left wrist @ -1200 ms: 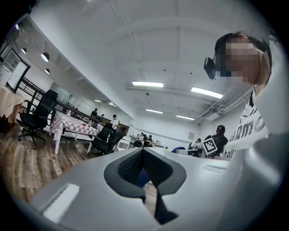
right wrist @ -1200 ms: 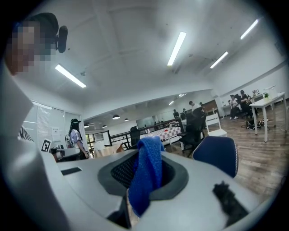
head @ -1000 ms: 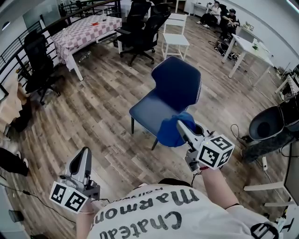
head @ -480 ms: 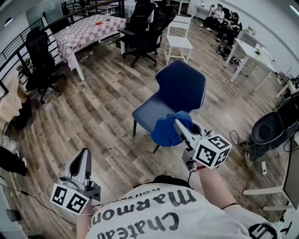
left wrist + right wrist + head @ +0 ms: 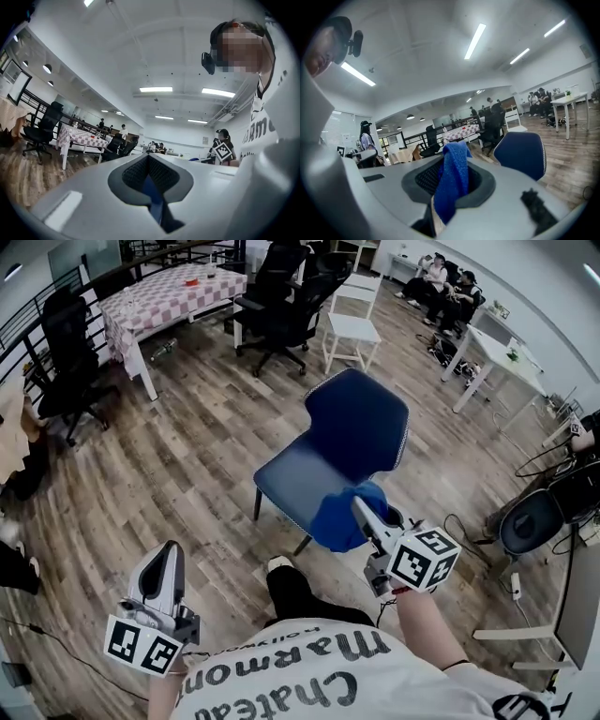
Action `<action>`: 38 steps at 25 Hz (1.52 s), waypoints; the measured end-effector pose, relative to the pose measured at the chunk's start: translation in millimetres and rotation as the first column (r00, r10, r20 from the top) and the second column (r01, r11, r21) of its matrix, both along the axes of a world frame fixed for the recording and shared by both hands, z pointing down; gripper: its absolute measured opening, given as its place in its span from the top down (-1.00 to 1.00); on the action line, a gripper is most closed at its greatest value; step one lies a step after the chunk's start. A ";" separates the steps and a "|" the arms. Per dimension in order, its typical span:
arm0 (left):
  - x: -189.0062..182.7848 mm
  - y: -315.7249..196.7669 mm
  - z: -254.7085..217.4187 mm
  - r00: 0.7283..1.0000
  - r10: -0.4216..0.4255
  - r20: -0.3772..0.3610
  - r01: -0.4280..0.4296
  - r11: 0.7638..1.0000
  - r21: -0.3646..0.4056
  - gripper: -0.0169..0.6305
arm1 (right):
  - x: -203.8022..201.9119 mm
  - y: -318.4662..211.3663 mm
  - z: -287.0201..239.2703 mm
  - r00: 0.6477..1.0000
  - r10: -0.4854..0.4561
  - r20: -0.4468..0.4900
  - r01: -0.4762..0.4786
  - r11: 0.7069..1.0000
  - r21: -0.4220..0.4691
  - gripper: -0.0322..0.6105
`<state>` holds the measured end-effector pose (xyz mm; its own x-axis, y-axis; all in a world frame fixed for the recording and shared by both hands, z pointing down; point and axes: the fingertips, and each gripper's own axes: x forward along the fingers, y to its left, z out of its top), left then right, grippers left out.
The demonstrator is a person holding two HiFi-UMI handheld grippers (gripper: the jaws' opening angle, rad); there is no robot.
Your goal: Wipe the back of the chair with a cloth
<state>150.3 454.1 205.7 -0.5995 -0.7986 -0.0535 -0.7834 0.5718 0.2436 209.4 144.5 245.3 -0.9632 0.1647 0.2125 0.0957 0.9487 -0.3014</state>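
Holding cloth (image 5: pixel 339 517) clamped in right gripper (image 5: pixel 364 512), over the seat's front edge. Back of chair (image 5: pixel 356 418) lies ahead of the jaws and slightly up, well apart, long axis upright. The right arm is far nearer. Idle left gripper (image 5: pixel 167 563) hangs low, jaws together, empty. Versus 0.5 s ago: a leg (image 5: pixel 289 589) has stepped forward, and the gap to the back looks unchanged.
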 end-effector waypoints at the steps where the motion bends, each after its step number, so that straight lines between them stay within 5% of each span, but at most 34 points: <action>1: -6.9 0.2 -2.3 1.000 -0.014 0.005 0.013 1.000 0.019 0.94 | -7.8 -3.1 0.5 1.000 -0.001 0.003 0.001 1.000 -0.004 0.68; 4: -33.1 1.2 -4.5 0.999 -0.045 -0.021 0.046 0.997 0.063 0.94 | -40.6 -8.9 -3.4 1.000 -0.015 0.022 0.015 1.000 -0.018 0.67; 9: -81.8 -11.2 -3.5 0.993 -0.107 -0.042 0.108 0.994 0.031 0.94 | -103.4 -16.3 -16.4 0.995 -0.077 0.061 0.077 0.997 0.005 0.67; 19: -168.3 -57.5 -8.1 0.991 -0.123 -0.058 0.127 0.990 0.064 0.94 | -203.1 -69.0 -30.1 0.992 -0.096 0.080 0.094 0.995 0.026 0.68; 30: -239.1 -112.7 0.3 0.991 -0.117 -0.072 0.118 0.993 0.008 0.94 | -281.7 -117.1 -25.9 0.990 -0.108 0.090 0.107 0.994 0.015 0.68; 38: -271.9 -155.1 8.0 0.995 -0.069 -0.070 0.069 0.998 0.004 0.94 | -300.6 -157.8 -13.9 0.994 -0.054 0.096 0.054 0.999 0.002 0.68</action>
<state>-121.6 299.0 213.7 -0.6556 -0.7550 -0.0148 -0.7232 0.6221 0.2999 -91.2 -13.4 231.4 -0.9688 0.2170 0.1196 0.1750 0.9411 -0.2893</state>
